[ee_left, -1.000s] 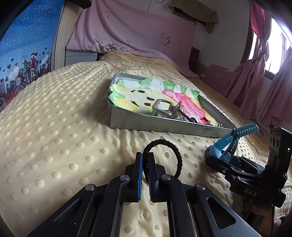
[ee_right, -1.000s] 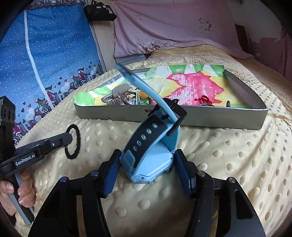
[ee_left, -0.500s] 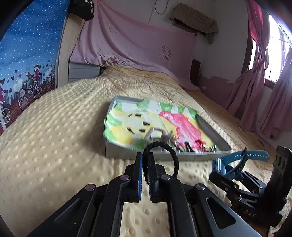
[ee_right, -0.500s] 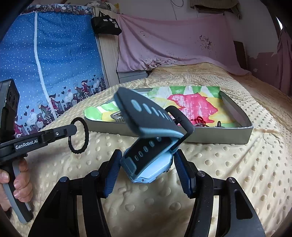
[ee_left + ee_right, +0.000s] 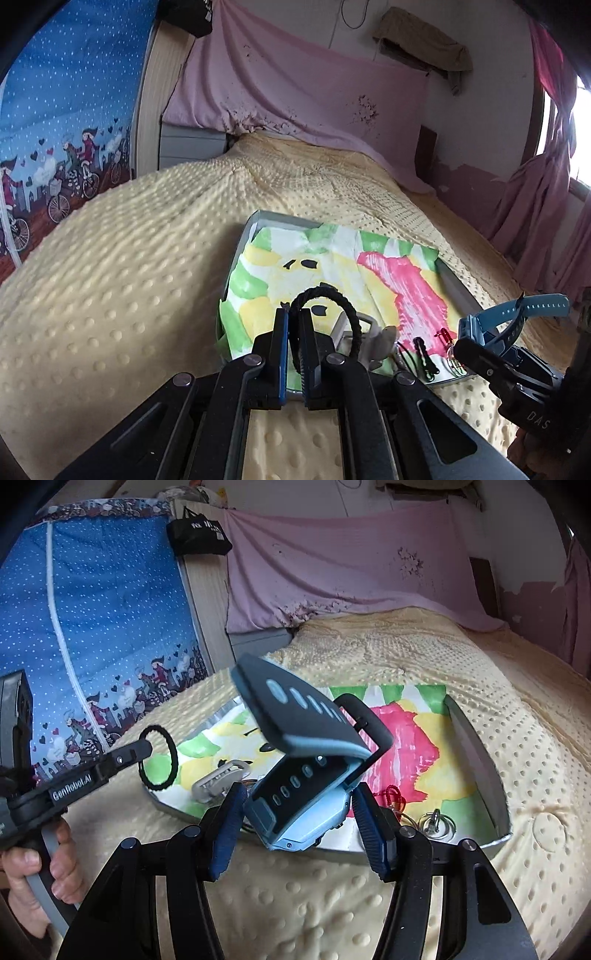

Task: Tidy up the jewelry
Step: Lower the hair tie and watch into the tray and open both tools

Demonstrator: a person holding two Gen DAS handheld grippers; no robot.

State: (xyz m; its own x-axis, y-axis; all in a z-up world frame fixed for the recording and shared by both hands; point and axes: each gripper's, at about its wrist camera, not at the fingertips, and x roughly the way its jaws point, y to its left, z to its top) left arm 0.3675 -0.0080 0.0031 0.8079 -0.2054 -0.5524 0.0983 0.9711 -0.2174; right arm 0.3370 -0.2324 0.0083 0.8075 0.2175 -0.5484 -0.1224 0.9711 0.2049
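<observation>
- Left gripper (image 5: 291,328): jaws closed on the black hair tie (image 5: 325,317), loop standing up above the fingertips. A second ago it hung over bare bedspread short of the tray (image 5: 460,291); now it is over the tray's near-left corner, above the painted paper liner (image 5: 255,288).
- Right gripper (image 5: 299,812): jaws closed on the body of the blue watch (image 5: 306,805), strap folded over the top, buckle loop sticking up. It has risen too and now sits at the tray's near edge, toward the near-right corner (it was lower on the bed before).
- Both items are airborne, neither touches the bed (image 5: 110,277) or the tray.
- Already in the tray along the near edge: grey clip (image 5: 218,779), black clip (image 5: 423,354), red cord piece (image 5: 391,797), key ring (image 5: 436,823).
- Meaning: pickup is done for both, transport nearly done. My read is that the next step is lower and release into the tray.
- Risk (judgement): near edge is crowded, so the tie may land on the grey clip. Open liner further in looks like the better drop spot. The watch strap is floppy and may catch the tray wall.
</observation>
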